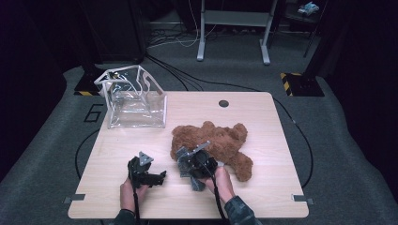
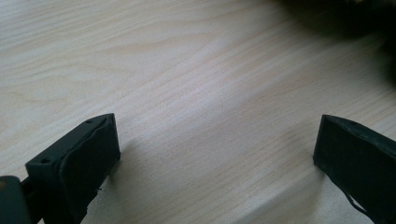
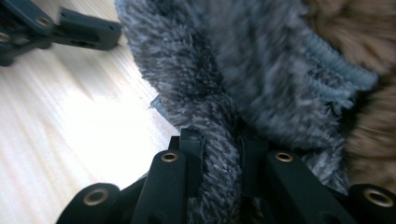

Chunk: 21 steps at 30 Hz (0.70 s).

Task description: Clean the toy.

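Tabletop of pale wood [image 1: 263, 117] carries my brown plush teddy bear [image 1: 225, 138] near centre. Grey fuzzy knit cloth [image 3: 261, 70] lies against it, pinched in my right gripper [image 3: 219, 149]. My left gripper [image 2: 215, 149] rests wide, holding nothing.

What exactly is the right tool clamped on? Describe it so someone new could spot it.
On the wooden table, find the brown teddy bear lying near the middle. Against the bear's near side, the right tool is shut on a fold of grey fuzzy cloth. Its grey colour and ribbed edge set it apart from the bear's brown fur.
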### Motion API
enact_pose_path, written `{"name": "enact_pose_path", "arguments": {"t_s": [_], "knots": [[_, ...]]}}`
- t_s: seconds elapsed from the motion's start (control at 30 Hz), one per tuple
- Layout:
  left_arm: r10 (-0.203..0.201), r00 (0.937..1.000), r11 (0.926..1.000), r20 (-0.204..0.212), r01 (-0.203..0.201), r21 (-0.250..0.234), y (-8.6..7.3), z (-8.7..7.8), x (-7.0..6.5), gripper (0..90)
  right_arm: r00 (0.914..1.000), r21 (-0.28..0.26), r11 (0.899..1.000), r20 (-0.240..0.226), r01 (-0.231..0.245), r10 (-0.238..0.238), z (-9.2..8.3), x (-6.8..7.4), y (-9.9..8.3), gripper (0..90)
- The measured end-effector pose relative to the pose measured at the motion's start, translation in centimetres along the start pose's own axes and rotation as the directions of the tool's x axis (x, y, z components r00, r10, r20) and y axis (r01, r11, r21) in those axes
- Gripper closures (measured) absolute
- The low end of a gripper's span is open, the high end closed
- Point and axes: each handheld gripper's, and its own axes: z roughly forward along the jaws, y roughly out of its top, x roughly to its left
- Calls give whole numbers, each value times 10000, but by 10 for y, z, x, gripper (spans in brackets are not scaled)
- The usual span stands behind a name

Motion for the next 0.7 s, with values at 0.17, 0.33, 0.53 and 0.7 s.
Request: {"name": "enact_pose_path", "arguments": {"t_s": [0.17, 0.33, 0.53, 0.7], "knots": [[5, 10000, 10000, 1, -5, 4, 0, 0, 0, 0, 9999, -924, 9957, -131, -17, 5, -41, -8, -5, 762], [-30, 10000, 10000, -40, 30, -35, 0, 0, 0, 0, 9996, -1563, 9875, 192, -183, 216, -73, -21, -10, 762], [-342, 9991, 9993, -240, 339, -126, 1, 1, -5, 0, 9885, -2404, 9676, 1085, -767, 1053, -113, -51, -25, 762], [-514, 9981, 9987, -343, 515, 28, 2, 1, -12, 1, 9667, -2914, 9486, 1803, -1238, 1815, -139, -74, -43, 763]]}}
